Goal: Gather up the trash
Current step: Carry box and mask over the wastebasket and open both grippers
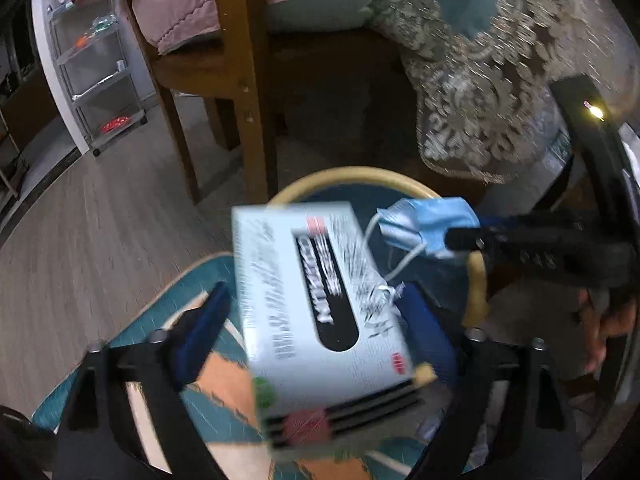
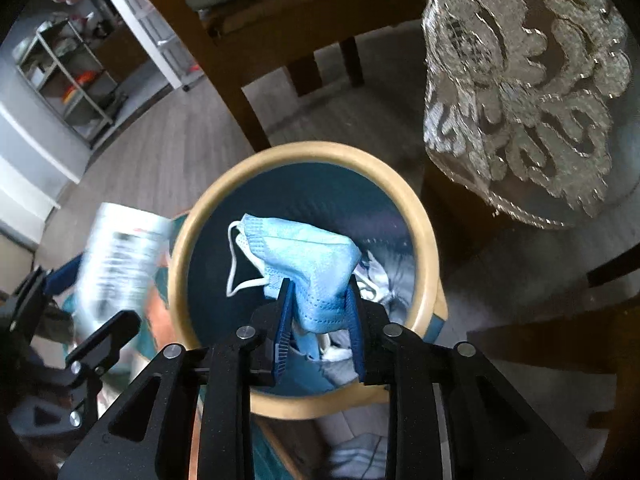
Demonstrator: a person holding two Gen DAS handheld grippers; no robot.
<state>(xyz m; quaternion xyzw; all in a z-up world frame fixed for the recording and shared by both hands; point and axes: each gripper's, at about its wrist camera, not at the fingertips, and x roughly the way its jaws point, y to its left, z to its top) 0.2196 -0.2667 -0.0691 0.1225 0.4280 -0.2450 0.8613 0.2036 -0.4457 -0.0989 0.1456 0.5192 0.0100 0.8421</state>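
Observation:
A round bin with a tan rim (image 2: 200, 216) and dark inside stands on the floor; its rim also shows in the left wrist view (image 1: 360, 174). My right gripper (image 2: 318, 286) is shut on a blue face mask (image 2: 304, 252) and holds it over the bin's mouth; the mask also shows in the left wrist view (image 1: 430, 226). My left gripper (image 1: 316, 296) is shut on a white printed cardboard box (image 1: 316, 292), held just left of the bin. The box appears blurred in the right wrist view (image 2: 120, 256). Crumpled white trash (image 2: 384, 280) lies inside the bin.
A wooden chair (image 1: 240, 80) stands behind the bin. A lace tablecloth (image 2: 520, 100) hangs at the right. A teal and orange patterned rug (image 1: 160, 272) lies under the bin. A wheeled shelf cart (image 1: 96, 68) stands at the far left on the wood floor.

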